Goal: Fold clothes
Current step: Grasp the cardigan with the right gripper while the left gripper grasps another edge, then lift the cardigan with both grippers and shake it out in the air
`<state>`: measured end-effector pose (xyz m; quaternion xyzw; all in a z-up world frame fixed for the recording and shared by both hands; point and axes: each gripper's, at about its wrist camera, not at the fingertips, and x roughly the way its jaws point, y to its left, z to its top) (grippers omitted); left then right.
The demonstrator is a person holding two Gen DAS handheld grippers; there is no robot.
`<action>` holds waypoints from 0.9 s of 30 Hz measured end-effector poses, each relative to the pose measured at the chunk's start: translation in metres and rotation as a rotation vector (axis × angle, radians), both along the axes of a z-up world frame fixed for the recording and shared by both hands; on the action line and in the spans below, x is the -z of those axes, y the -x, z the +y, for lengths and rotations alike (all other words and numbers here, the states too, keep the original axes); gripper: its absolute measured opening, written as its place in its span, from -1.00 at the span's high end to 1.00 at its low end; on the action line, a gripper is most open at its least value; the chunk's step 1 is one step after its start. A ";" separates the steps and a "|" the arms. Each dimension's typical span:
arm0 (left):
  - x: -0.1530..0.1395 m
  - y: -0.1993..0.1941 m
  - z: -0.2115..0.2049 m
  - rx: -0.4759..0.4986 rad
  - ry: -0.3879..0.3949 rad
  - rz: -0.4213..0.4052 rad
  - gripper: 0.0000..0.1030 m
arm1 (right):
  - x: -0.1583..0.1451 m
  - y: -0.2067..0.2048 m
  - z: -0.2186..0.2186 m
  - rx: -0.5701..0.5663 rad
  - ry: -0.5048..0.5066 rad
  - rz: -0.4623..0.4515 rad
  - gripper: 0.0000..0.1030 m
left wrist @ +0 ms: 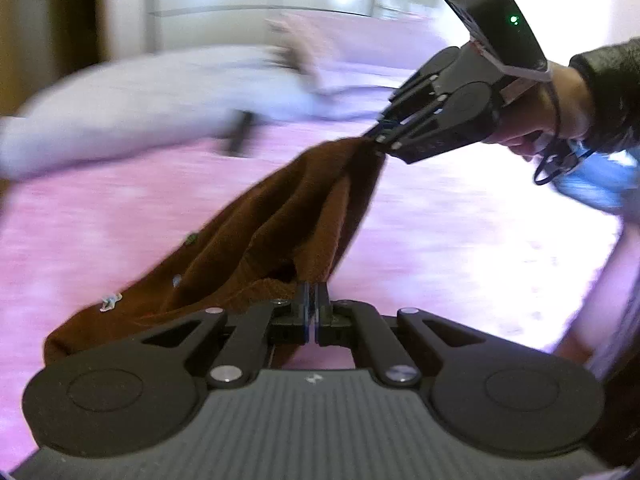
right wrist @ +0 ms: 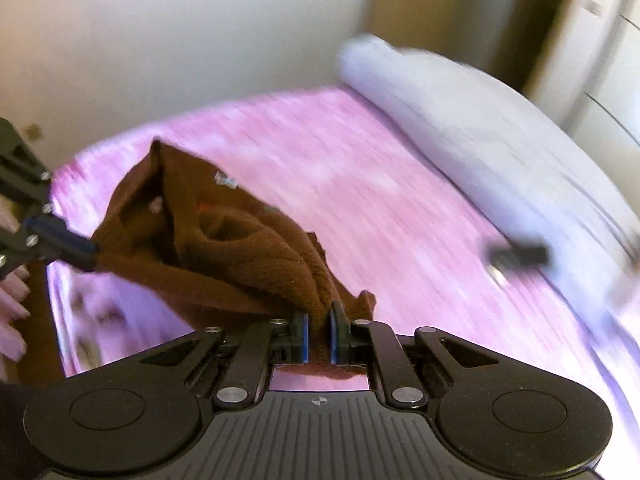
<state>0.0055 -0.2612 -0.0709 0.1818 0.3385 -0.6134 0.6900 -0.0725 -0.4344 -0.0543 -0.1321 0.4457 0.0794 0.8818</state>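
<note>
The brown garment [left wrist: 256,248] hangs stretched between the two tongs, lifted above the pink bed [left wrist: 460,232]. The left tongs [left wrist: 311,308] are pinched fully together on one edge of the knit cloth. The right tongs [right wrist: 319,334] are nearly closed, with a thick bunch of the same cloth squeezed between their blue pads [right wrist: 305,336]. A hand [left wrist: 544,116] holds the right tongs. Beyond both tongs, a grey pillow [right wrist: 480,120] lies on the bed, with a small dark object [right wrist: 516,258], blurred, just beside it.
</note>
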 end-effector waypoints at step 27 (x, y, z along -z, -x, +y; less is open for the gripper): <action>0.149 -0.122 -0.072 0.209 -0.282 0.254 -0.21 | 0.182 0.065 -0.038 0.696 -0.770 0.173 0.53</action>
